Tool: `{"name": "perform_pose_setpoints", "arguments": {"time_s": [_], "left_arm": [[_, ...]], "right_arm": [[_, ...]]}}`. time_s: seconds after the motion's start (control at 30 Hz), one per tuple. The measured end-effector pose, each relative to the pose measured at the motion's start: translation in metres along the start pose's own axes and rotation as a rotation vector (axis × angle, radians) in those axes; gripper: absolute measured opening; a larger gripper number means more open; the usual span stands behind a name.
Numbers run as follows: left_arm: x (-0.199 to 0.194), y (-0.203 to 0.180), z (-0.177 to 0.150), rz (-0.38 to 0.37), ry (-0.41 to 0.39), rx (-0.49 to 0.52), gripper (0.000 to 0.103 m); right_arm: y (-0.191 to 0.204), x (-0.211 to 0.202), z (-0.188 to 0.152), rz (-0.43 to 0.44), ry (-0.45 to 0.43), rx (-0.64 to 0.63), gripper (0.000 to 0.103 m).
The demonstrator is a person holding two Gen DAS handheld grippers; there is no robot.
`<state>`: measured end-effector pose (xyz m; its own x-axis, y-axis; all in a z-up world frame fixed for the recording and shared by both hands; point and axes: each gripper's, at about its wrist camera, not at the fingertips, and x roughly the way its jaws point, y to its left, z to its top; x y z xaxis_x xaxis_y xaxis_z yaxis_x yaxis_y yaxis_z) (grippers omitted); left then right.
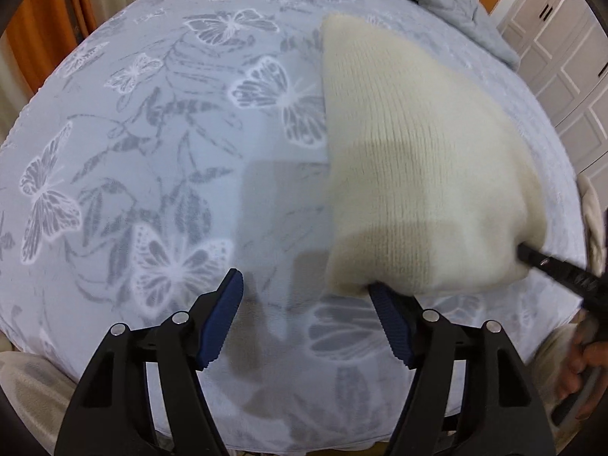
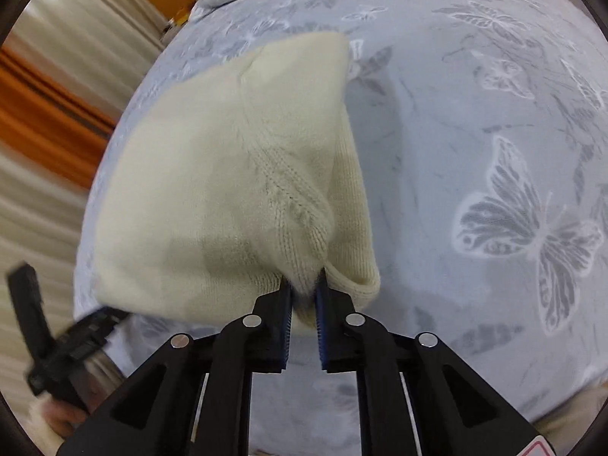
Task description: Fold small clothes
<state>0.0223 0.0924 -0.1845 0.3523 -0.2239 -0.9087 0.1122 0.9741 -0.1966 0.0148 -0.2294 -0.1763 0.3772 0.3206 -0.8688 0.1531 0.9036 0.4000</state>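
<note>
Stretching away across the bedspread (image 1: 152,174), the cream beanie (image 1: 410,159) has its near corner clenched in the right gripper (image 2: 304,296); left gripper (image 1: 304,296) released.

Cream knit hat (image 2: 212,174): wool-like yarn, matt, fine vertical ribbing, one raised cable-like seam running down the crown. Slightly fuzzy surface.

Bedspread (image 1: 152,152): soft plush cloth, matt, pale blue-grey with a woven or printed butterfly pattern (cannot tell which).

Left gripper (image 1: 307,296): black hard plastic, low sheen; blue finger pads (image 1: 222,319), rubbery, finely ridged; shiny metal pivot pins.

Right gripper (image 2: 304,292): same black plastic, blue ridged pads, polished metal pins.

Curtain (image 2: 49,205): folded cloth, dull.
</note>
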Motion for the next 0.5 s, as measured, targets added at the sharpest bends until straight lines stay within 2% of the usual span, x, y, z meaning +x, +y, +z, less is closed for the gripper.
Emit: {"name": "perform_pose_setpoints", "arguments": {"time_s": [0.07, 0.17, 0.27, 0.33, 0.4, 0.5], "left_arm": [[-0.003, 0.004, 0.0, -0.008, 0.0, -0.025, 0.067], [-0.008, 0.006, -0.001, -0.005, -0.002, -0.027, 0.067], [-0.014, 0.004, -0.005, 0.012, -0.01, -0.011, 0.066], [-0.019, 0.001, -0.006, 0.014, -0.012, -0.007, 0.066], [-0.024, -0.003, -0.006, 0.019, -0.017, 0.003, 0.066], [-0.033, -0.012, -0.005, 0.042, -0.031, 0.033, 0.066]], "right_arm": [[0.01, -0.017, 0.0, -0.004, -0.026, -0.01, 0.012], [0.026, -0.051, -0.005, 0.005, -0.12, -0.039, 0.016], [0.042, -0.057, 0.002, 0.011, -0.146, -0.09, 0.016], [0.043, -0.038, 0.008, -0.019, -0.11, -0.105, 0.016], [0.033, -0.006, 0.009, -0.087, -0.031, -0.11, 0.004], [0.029, -0.003, 0.008, -0.084, -0.016, -0.092, 0.003]]}}
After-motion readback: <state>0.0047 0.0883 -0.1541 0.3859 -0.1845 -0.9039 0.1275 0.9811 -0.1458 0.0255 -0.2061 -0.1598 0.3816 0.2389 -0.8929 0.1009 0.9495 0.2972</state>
